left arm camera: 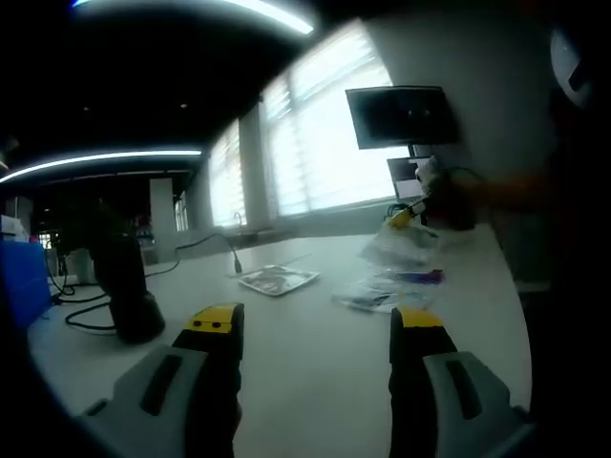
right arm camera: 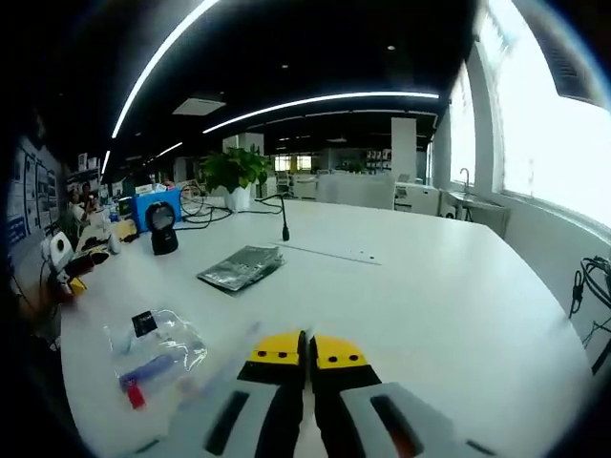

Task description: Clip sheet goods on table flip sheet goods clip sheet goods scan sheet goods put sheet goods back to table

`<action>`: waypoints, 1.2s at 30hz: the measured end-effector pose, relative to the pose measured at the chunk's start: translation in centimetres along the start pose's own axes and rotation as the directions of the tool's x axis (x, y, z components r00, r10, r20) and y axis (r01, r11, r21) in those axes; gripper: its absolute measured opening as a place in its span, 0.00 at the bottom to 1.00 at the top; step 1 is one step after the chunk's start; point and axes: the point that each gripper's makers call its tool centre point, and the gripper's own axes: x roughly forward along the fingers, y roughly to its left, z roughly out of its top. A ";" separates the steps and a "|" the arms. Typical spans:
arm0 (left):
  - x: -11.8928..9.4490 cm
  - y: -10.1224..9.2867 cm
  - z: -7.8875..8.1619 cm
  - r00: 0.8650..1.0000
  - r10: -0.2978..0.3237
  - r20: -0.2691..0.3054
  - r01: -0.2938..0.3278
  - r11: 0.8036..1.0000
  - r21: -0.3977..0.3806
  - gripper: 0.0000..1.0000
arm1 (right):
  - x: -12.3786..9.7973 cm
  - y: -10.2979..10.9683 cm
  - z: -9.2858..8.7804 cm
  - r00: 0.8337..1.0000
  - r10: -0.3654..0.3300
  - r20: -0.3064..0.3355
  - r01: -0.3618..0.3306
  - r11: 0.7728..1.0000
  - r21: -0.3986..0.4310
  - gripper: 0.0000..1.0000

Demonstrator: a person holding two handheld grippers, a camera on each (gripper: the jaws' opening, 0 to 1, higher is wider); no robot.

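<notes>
Sheet goods (right arm camera: 241, 267): a flat silvery packet lying on the white table (right arm camera: 430, 296), seen in the right gripper view beyond and left of the right gripper (right arm camera: 307, 349), well apart from it. In the left gripper view the same packet (left arm camera: 277, 279) flat on the table (left arm camera: 315, 372), ahead of the left gripper (left arm camera: 315, 324), between the lines of its two jaws, not touched.

Print on the packet too small to read; no legible writing anywhere else.

Left gripper held low over the table, yellow-tipped jaws wide apart, nothing between them. Right gripper also low over the table, jaws pressed together, nothing seen between them.

Near the packet, toward the right gripper's left: clear plastic bags (right arm camera: 158, 348) with blue and red contents. Beyond the packet: a black scanner (right arm camera: 164, 229) on a stand and a potted plant (right arm camera: 234, 176). Past the packet in the left gripper view, a dark monitor (left arm camera: 401, 116).
</notes>
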 end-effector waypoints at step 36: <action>0.0 0.6 0.0 1.000 0.025 -0.001 -0.025 1.000 -0.014 0.55 | -1.6 -0.8 8.9 0.943 -0.061 0.328 0.031 0.995 0.096 0.00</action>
